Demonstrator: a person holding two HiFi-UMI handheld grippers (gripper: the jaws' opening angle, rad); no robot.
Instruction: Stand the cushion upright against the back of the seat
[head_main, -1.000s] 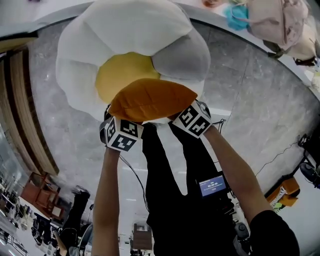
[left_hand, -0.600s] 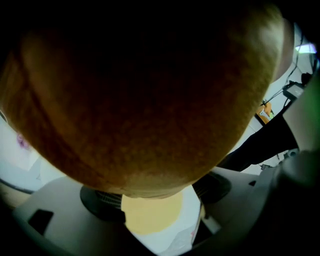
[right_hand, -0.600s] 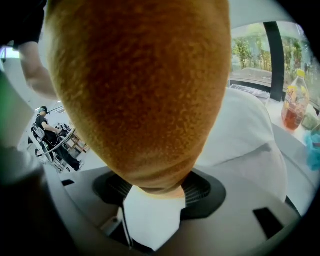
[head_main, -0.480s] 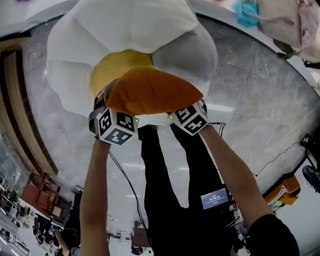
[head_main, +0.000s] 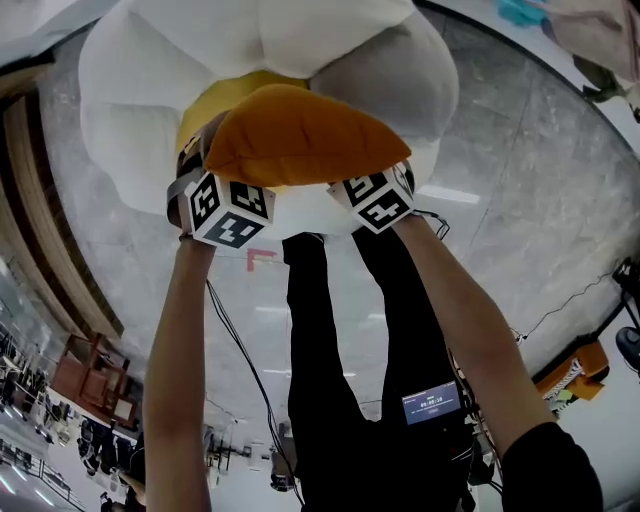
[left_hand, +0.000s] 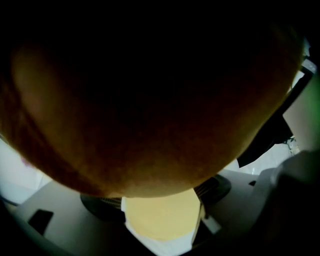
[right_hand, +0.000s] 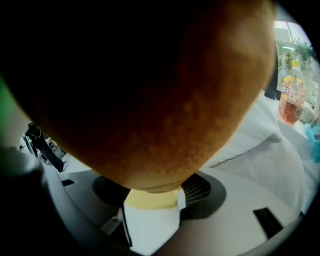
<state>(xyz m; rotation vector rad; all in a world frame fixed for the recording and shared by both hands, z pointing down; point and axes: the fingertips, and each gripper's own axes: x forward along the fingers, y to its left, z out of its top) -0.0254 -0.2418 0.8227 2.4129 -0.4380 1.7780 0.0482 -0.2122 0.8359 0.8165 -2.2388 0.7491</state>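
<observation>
**Item: orange cushion, held over seat, not yet placed**

Location: The cushion (head_main: 300, 135) was held clear of the floor between both grippers, directly above the flower-shaped seat (head_main: 125, 135). It overlapped the seat's yellow centre (head_main: 215, 105) in the head view. Whether it touched the seat could not be told.

Grip: The left gripper (head_main: 212, 180) was clamped on the cushion's left end and the right gripper (head_main: 385, 188) on its right end. In each gripper view, orange fabric (left_hand: 140, 100) (right_hand: 150, 90) bulged straight out of the closed jaws and filled most of the picture.

Condition: Plump, rounded, plain orange cover with a fine grainy weave. One seam edge faced the camera and ran to a point at the right. It lay roughly flat, not upright.

Progress: Pick-up and carry judged complete. Outstanding steps were tipping the cushion onto its edge, leaning it on the seat's back, and releasing both grippers. Which of the white petals or the grey petal (head_main: 390, 75) formed the back could not be made out.
</observation>
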